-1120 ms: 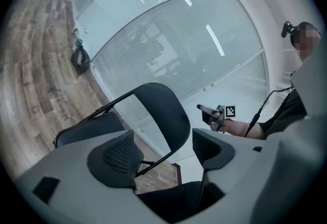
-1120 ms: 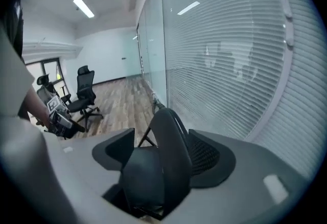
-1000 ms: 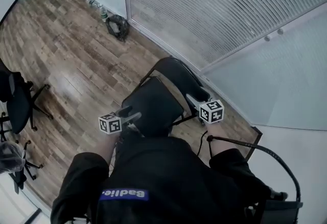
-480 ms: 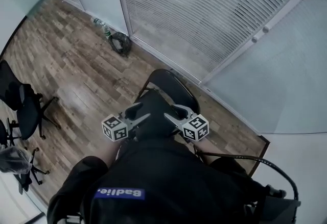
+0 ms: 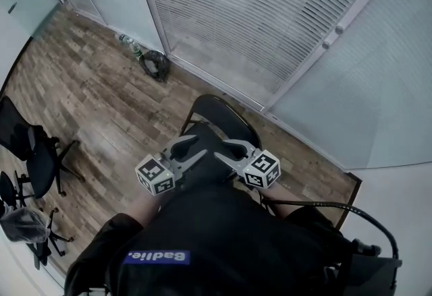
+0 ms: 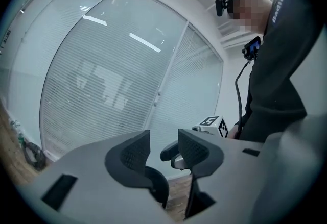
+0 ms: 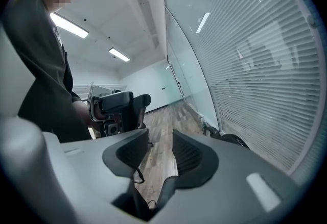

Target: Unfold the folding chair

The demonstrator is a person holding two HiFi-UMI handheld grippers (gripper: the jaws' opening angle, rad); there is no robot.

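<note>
Blk folding chair (image 5: 219, 116), upright

Black folding chair (image 5: 226, 116), brown wood-grain floor (image 5: 94, 99), white blinds (image 5: 256, 11) (fine horizontal stripes)

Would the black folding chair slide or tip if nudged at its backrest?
The chair has a thin tube frame, so it is probably light. On the smooth wood floor it likely slides before tipping. Lifted, it may fold.

From the person's head, one camera looks steeply down onto the wood floor (image 5: 101, 99) beside the slatted glass wall (image 5: 256, 11). Both gripper cameras ride close behind their jaws, nearly level, sharing that wall.
</note>
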